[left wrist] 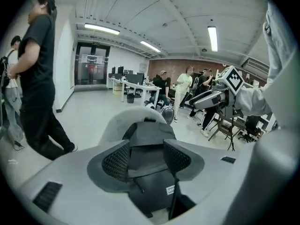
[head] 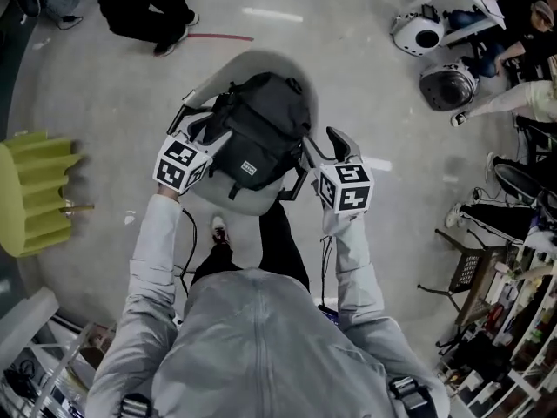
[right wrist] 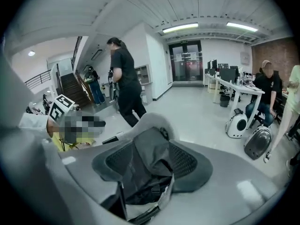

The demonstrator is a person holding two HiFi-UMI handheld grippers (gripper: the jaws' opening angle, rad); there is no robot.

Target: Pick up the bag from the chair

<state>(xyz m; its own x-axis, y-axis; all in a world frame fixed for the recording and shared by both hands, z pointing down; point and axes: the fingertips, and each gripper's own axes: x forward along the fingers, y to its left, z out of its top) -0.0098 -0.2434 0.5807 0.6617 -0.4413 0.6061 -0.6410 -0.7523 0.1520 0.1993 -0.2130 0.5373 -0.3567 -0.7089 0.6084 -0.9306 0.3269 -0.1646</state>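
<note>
A dark backpack [head: 257, 124] rests on a white chair [head: 261, 59] directly below me. My left gripper [head: 204, 124] is at the bag's left side and my right gripper [head: 318, 151] at its right side. In the left gripper view the left gripper [left wrist: 146, 159] has a flat fold of the backpack [left wrist: 150, 135] filling the gap between its mesh pads, with the chair's back [left wrist: 117, 121] behind. In the right gripper view the right gripper [right wrist: 152, 162] has bunched fabric of the backpack [right wrist: 150, 144] between its pads. Both look shut on the bag.
A yellow-green ribbed object [head: 30, 190] stands at the left. A person in black [head: 144, 7] stands behind the chair. Two rounded grey-white devices [head: 448, 85] lie at the upper right, and a folding chair [head: 466, 268] and shelves are at the right. Seated people and desks [left wrist: 161, 86] are farther off.
</note>
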